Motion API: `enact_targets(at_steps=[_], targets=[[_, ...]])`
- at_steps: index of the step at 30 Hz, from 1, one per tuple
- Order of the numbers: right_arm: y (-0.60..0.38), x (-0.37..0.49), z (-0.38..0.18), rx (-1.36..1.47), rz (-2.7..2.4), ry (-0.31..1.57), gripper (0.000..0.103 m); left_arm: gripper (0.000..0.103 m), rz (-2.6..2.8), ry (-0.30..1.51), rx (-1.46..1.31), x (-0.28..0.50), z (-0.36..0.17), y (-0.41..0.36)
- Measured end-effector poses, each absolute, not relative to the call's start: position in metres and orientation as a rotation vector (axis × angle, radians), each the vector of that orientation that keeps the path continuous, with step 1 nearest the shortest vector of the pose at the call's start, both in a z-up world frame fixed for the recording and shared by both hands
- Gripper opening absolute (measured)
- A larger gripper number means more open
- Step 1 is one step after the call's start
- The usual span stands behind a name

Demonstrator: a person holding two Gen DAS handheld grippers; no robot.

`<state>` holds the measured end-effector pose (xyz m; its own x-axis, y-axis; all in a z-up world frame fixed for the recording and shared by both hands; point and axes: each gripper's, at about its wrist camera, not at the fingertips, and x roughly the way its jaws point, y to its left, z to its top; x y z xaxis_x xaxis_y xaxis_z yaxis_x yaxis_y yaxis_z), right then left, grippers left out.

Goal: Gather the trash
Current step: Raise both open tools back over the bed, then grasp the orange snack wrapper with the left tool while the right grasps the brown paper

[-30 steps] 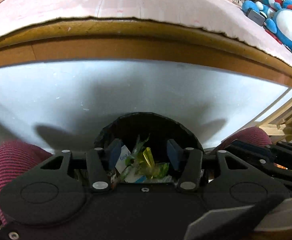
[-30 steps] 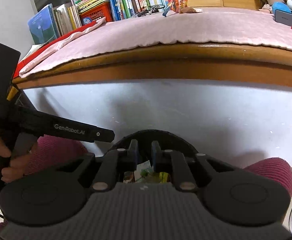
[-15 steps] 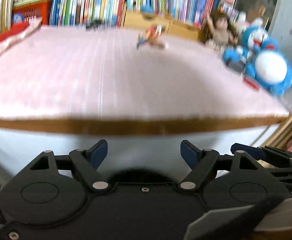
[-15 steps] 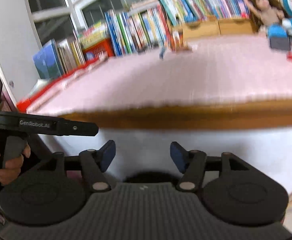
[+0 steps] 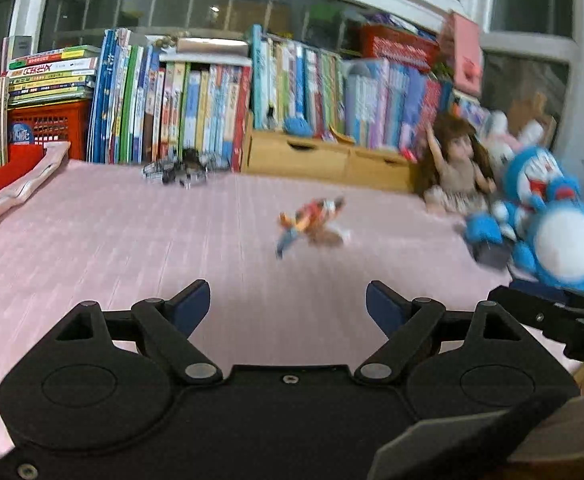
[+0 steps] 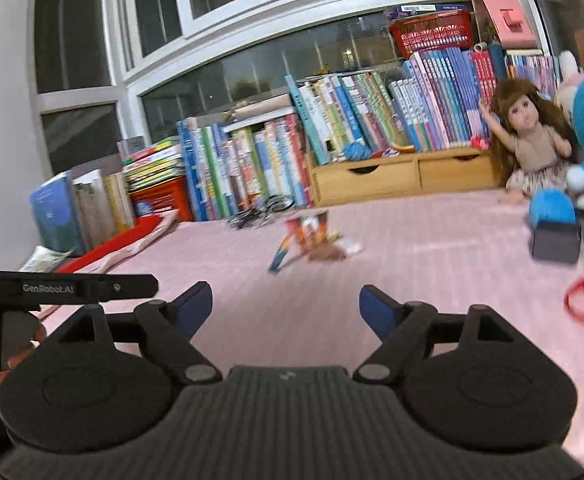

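Jaws of left gripper point(image 5: 288, 304) and right gripper point(image 6: 286, 306) opening, empty; wrappers point(image 5: 312, 222) ahead

Left gripper point(image 5: 288, 306) and right gripper point(image 6: 286, 306) both opening, jaws wide with nothing between, side by side above the table point(image 5: 112, 240).

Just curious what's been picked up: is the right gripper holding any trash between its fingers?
No, the right gripper is empty; the wrappers lie ahead on the pink cloth.

Child's room: picture books point(image 6: 332, 128), doll point(image 6: 532, 140), plush point(image 5: 552, 224).
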<state>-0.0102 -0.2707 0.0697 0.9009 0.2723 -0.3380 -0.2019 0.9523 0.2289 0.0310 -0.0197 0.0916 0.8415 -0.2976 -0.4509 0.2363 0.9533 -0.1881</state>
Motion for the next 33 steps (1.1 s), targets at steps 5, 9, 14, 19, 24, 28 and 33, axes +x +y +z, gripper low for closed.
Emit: enact_targets(at_steps=[5,9,14,19,24,28,33], targets=[[-0.29,0.057,0.067,0.302,0.202,0.463,0.088,0.086,-0.261,0.503,-0.138,0.097,0.088,-0.038],[-0.294,0.101,0.052,0.313,0.141,0.523,0.088,0.086,-0.217,0.516,-0.15,0.144,0.077,-0.055],[-0.28,0.127,0.032,0.172,0.143,0.562,0.088,0.086,-0.231,0.534,-0.265,0.191,0.063,-0.067],[-0.264,0.142,0.021,0.065,0.203,0.587,0.088,0.088,-0.267,0.454,-0.195,0.218,0.054,-0.088],[-0.261,0.159,0.017,0.023,0.233,0.6,0.088,0.089,-0.26,0.444,-0.066,0.241,0.04,-0.12],[-0.26,0.169,0.015,0.001,0.251,0.608,0.089,0.054,-0.285,0.528,-0.064,0.261,0.029,-0.131],[-0.256,0.188,0.013,-0.014,0.277,0.608,0.094,0.008,-0.243,0.569,-0.143,0.269,0.028,-0.114]])
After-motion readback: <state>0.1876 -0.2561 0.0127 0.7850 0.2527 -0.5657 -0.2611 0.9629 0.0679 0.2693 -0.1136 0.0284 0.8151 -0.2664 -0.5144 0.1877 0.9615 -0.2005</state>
